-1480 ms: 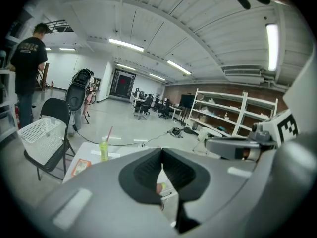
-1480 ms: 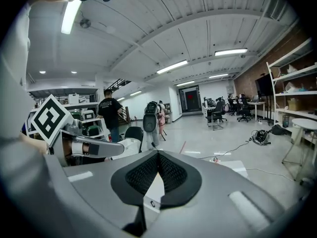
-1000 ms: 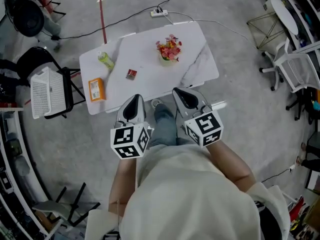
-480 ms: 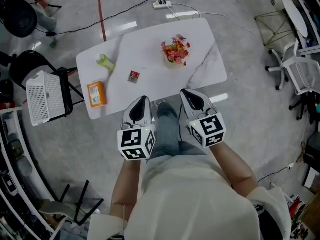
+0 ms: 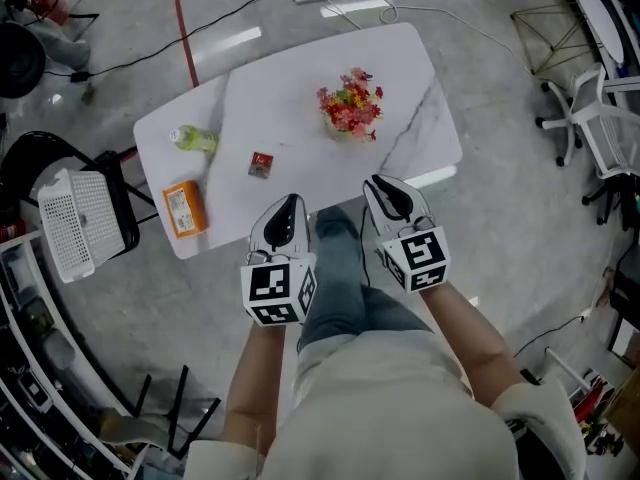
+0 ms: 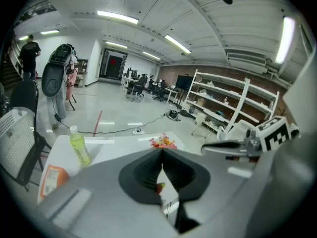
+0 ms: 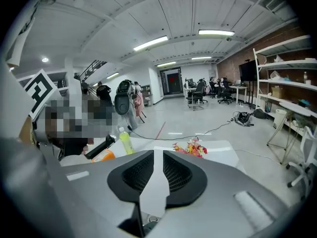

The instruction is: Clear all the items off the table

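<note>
We hold both tools low over the near edge of the white bench (image 5: 300, 88), above our own legs and touching none of the things on it. The left hand-held gripper (image 5: 289, 201) has its jaws pressed together at the tips, with nothing caught between them. The right hand-held gripper (image 5: 380, 181) shows only a narrow slit between its jaws; they have just been opening a little, and the slit is empty. All the things to be cleared are on the bench. The bunch of red and yellow flowers (image 5: 349, 108) sits near the middle, towards the far side. The small red packet (image 5: 261, 164) lies just ahead of the left tool. The green bottle (image 5: 192, 139) stands near the left end, and the orange box (image 5: 181, 209) lies flat by the near left corner. A white basket (image 5: 75, 223) rests on a black chair (image 5: 40, 158) just beside that end.
</note>
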Demonstrator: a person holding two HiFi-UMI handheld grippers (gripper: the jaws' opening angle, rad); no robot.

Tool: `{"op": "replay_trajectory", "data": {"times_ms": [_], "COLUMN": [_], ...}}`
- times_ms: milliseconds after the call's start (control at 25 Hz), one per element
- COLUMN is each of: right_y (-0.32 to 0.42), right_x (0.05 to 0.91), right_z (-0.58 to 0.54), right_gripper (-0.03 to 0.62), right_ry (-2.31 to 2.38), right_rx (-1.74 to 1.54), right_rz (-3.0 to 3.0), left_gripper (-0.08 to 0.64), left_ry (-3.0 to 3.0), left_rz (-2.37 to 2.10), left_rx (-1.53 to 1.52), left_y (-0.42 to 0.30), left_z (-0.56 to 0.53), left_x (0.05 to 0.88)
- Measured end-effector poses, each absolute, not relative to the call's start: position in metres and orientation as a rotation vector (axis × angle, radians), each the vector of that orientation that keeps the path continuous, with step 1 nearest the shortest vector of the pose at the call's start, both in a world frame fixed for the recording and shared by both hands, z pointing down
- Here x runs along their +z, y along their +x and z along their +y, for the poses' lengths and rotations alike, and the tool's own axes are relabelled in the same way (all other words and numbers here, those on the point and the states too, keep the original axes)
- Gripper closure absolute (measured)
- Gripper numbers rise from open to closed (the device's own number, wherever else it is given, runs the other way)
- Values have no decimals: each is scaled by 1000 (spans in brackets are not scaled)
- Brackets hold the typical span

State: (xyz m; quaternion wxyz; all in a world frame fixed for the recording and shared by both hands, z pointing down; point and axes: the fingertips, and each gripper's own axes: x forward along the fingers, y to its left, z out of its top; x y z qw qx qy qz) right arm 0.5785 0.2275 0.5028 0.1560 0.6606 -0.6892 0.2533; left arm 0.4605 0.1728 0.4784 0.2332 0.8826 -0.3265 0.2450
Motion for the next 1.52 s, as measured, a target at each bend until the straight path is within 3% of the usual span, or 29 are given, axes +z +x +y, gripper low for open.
{"op": "replay_trajectory", "data": {"times_ms": [680, 1520], "right_y": [595, 621], "right_x": [634, 739], "right_z": [193, 161], "right_gripper": [419, 261], "right_ry": [1827, 1836], "right_rx": [895, 955], "right_rz": [-1856, -1726], "left_gripper": [552, 552], "left_ry": [2385, 2311], "left_rz": [-851, -845], "left_rx": [810, 855], "left_y": [488, 501], "left_z": [143, 125], "left_x": [578, 664]}}
